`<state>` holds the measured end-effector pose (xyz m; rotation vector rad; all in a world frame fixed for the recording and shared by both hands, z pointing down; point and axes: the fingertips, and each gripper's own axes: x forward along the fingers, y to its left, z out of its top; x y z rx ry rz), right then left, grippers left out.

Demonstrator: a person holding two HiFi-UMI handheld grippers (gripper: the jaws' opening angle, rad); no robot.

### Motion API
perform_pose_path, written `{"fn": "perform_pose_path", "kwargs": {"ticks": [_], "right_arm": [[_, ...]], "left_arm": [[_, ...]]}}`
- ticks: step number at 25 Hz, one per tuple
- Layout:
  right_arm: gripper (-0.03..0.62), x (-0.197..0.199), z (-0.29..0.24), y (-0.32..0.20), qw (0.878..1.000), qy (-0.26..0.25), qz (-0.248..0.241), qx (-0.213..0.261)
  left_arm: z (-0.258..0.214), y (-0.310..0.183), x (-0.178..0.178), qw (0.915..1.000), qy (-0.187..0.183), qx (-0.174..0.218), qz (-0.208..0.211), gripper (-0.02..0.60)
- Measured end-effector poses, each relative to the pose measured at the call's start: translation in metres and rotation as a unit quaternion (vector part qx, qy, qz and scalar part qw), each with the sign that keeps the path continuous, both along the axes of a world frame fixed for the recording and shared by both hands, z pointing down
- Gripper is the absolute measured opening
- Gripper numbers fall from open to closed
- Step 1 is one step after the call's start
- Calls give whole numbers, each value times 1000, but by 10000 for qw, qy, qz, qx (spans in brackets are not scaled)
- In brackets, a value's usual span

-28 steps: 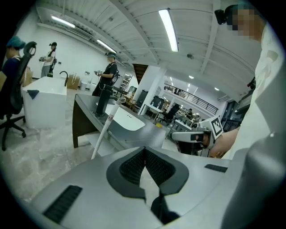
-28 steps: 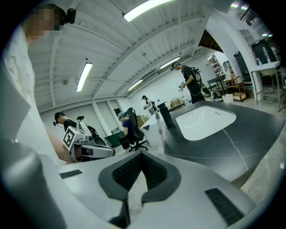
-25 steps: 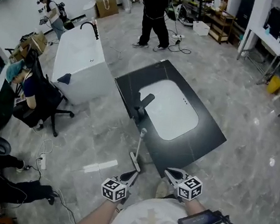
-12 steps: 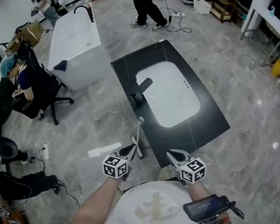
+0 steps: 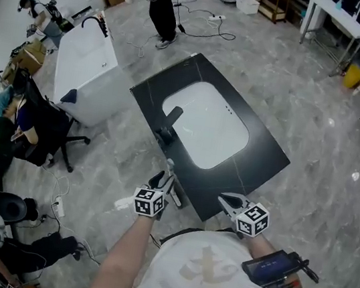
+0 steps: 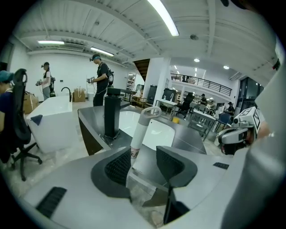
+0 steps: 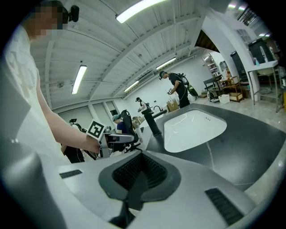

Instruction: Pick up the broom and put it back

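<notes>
The broom's pale handle (image 6: pixel 142 132), with a loop at its top, stands upright against the near edge of the dark counter (image 5: pixel 260 152); in the head view only its top (image 5: pixel 169 166) shows. My left gripper (image 6: pixel 140 163) is around the handle and its jaws have just been opening. The handle stands between the pads close to the left one, with a gap to the right pad. In the head view the left gripper (image 5: pixel 161 188) is at the counter's near corner. My right gripper (image 5: pixel 227 199) hovers over the counter's front edge, shut (image 7: pixel 142 172) and holding nothing.
The counter holds a white sink basin (image 5: pixel 203 127) and a black faucet (image 5: pixel 168 123). A white bathtub (image 5: pixel 83 70) stands to the left. A person sits in an office chair (image 5: pixel 47 129) and another person (image 5: pixel 158 1) stands beyond. A white flat piece (image 5: pixel 123 202) lies on the floor by my left arm.
My left gripper carried the broom up to the counter's near edge, and its jaws have parted from the handle. The right gripper drifted slightly forward, staying shut.
</notes>
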<state>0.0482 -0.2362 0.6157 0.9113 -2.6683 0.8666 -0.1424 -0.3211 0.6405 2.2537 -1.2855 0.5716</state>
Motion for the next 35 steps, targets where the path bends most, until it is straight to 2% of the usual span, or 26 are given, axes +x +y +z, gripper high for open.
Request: {"fn": "perform_pose_path", "kwargs": {"ticks": [3,9,11,14,21,35], "right_arm": [[17,12,1,-3,9999,25,145,-10],[17,30,1,-4,9995,40,320,-65],[17,34,2,-4,9993,37,360,-77],[17,39,2,-4,9992,47,381,-103],[17,20,3,-18,9999,-43,142,60],[17,-11,-9,-2,9993,-124,-348,-46]], "left_arm": [[7,-14,1,9999,-85,-60,61,223],[19,-33,13,9983,-435,-211,337,225],[22,-36,12,9978,-547,-195,310,210],[22,-38,9,9974,-677,-152,185,133],[18,-35,-10,9954,-950,8,136,121],[-4,21,-58,9923,-1217,31,-246,109]]}}
